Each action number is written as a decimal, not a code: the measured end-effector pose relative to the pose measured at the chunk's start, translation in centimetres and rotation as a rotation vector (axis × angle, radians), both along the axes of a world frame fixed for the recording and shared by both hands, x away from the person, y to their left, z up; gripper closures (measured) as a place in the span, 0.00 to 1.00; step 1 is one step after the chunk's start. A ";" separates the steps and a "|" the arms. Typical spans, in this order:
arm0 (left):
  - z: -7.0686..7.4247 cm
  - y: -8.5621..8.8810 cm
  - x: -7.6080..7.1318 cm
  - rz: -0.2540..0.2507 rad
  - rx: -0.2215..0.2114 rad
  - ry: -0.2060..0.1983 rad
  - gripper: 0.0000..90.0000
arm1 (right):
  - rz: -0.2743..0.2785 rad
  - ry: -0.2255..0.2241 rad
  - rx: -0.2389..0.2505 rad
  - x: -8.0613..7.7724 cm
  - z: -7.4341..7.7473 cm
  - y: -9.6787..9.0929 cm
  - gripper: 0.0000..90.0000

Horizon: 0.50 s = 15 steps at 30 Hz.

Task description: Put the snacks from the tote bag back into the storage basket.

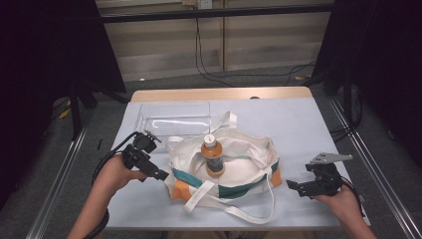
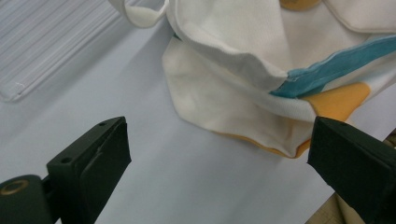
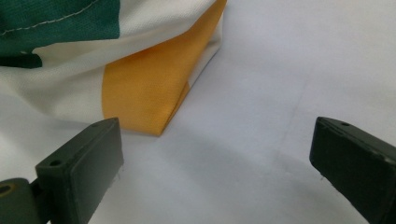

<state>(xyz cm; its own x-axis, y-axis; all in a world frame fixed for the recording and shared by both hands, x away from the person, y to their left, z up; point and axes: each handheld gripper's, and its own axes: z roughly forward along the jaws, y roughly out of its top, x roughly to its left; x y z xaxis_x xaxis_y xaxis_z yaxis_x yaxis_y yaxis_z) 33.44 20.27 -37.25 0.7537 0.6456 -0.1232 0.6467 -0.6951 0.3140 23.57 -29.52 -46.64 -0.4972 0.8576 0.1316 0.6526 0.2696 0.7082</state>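
Observation:
A white cloth bag [image 1: 239, 167] with green and orange panels lies open in the middle of the table. An orange bottle [image 1: 212, 155] with a white cap stands upright inside it. My left gripper [image 1: 160, 174] is open just left of the bag's corner [image 2: 261, 126], jaws wide and empty. My right gripper [image 1: 293, 186] is open to the right of the bag, near its orange corner [image 3: 149, 88], with nothing between the jaws. Loose straps [image 1: 234, 211] trail toward the front edge.
A clear plastic tray [image 1: 174, 119] sits behind the bag at the back left, also seen as a ribbed edge [image 2: 51, 51]. The table [image 1: 308, 124] is covered in a pale sheet. Cables hang beyond the far edge.

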 end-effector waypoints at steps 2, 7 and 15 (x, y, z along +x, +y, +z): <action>0.2 -0.1 0.1 -0.003 0.003 0.003 0.06 | -0.001 0.000 -0.002 0.0 0.0 0.0 0.03; 0.8 -0.6 0.4 -0.009 0.007 0.006 0.06 | 0.000 0.001 0.000 0.0 0.0 0.0 0.03; 1.6 -1.4 0.9 -0.018 -0.013 0.011 0.05 | 0.003 0.000 -0.004 0.0 0.0 0.1 0.03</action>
